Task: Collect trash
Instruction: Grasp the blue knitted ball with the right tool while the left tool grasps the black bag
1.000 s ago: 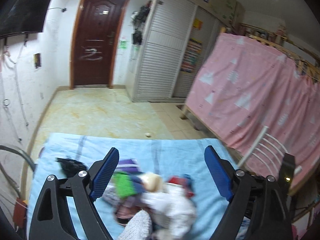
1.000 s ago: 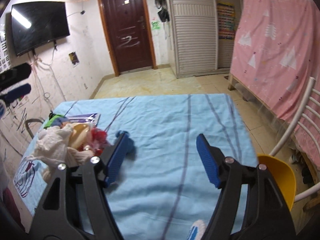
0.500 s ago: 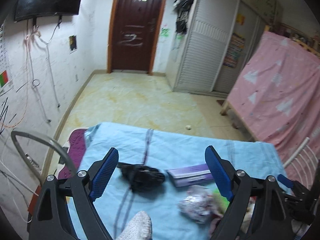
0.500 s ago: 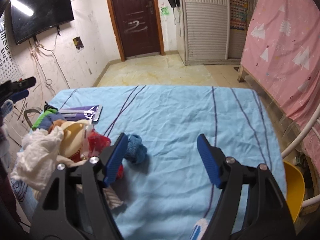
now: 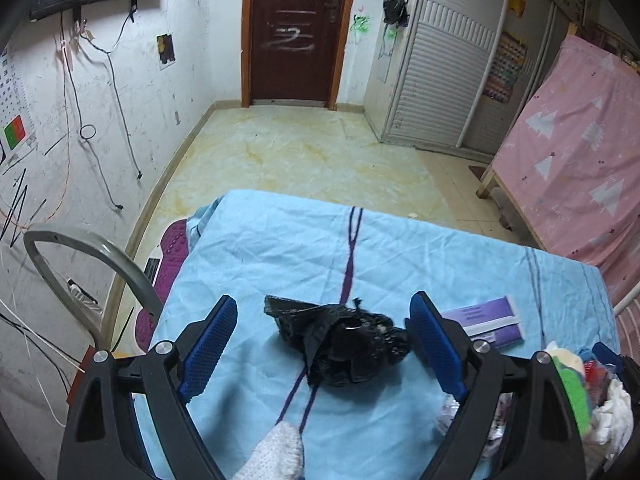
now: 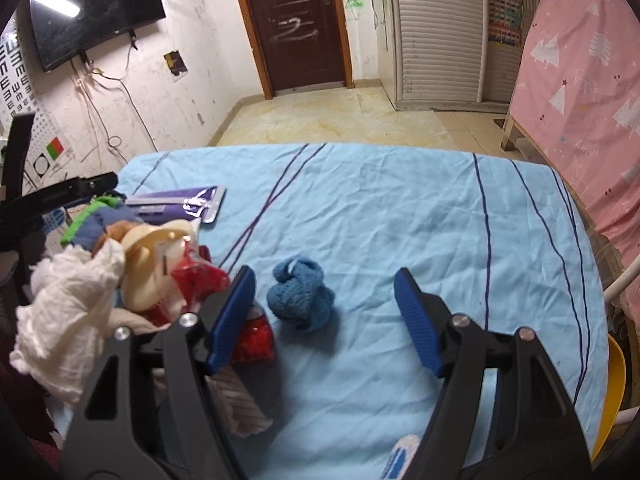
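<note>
A crumpled black plastic bag (image 5: 344, 342) lies on the blue-clothed table (image 5: 280, 248), between the open jaws of my left gripper (image 5: 322, 344), which is empty. A purple packet (image 5: 486, 318) lies right of it and also shows in the right wrist view (image 6: 180, 206). My right gripper (image 6: 324, 316) is open and empty, with a blue cloth ball (image 6: 302, 298) lying between its fingers. A heap of trash (image 6: 120, 264) with white cloth, a cream cup and red wrappers sits at the left.
A grey chair back (image 5: 92, 268) stands left of the table. A yellow chair (image 6: 608, 392) and white rail stand at the right edge. A pink curtain (image 6: 580, 92) hangs at the right. A white knitted piece (image 5: 276, 456) lies near me.
My left gripper has swung left from the trash heap to the black bag, which now lies between its jaws. My right gripper has moved closer to the blue cloth ball.
</note>
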Available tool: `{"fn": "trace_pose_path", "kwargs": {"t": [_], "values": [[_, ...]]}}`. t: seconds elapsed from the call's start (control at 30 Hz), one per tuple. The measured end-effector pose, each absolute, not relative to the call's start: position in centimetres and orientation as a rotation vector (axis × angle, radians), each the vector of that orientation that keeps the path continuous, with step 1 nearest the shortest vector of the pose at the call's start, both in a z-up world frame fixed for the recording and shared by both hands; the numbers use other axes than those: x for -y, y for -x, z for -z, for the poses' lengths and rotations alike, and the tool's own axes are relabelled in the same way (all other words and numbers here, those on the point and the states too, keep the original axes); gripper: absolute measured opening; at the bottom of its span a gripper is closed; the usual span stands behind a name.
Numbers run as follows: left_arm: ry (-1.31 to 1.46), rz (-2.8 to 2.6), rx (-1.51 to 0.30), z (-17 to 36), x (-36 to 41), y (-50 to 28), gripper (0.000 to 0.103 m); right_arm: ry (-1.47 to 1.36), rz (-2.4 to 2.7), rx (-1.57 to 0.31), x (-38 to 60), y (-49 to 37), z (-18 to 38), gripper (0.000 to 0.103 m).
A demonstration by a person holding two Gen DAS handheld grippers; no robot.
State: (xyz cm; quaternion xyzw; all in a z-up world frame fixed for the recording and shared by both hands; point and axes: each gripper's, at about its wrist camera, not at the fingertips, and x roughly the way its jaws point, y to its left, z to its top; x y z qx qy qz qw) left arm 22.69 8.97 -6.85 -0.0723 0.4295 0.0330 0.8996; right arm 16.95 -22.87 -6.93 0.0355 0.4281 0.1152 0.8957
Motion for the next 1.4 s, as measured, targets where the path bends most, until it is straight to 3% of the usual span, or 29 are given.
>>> {"fn": "trace_pose_path", "kwargs": {"t": [0.4,0.5,0.57,0.63,0.73,1.4], "values": [[0.176,-0.035,-0.929,8.8,-9.4,-23.1,0.077,-0.075,-0.229,-0.925,22.7,-17.9,7.7,0.068],[0.164,-0.020,-0.910,8.8,-9.1,-22.7,0.056,-0.063,-0.261,-0.921,22.2,-17.7,7.6,0.048],[0.156,-0.013,-0.901,8.8,-8.7,-22.7,0.046,-0.044,-0.267,-0.919,21.8,-17.6,7.6,0.029],[0.137,-0.009,-0.887,8.8,-8.2,-22.5,0.035,-0.020,-0.270,-0.914,21.4,-17.4,7.5,0.028],[0.106,-0.013,-0.865,8.6,-7.6,-22.1,0.031,0.001,-0.264,-0.906,21.1,-17.2,7.4,0.027],[0.230,0.038,-0.715,3.4,-6.9,-16.8,0.030,-0.175,-0.111,-0.756,30.2,-11.4,4.7,0.028]]}}
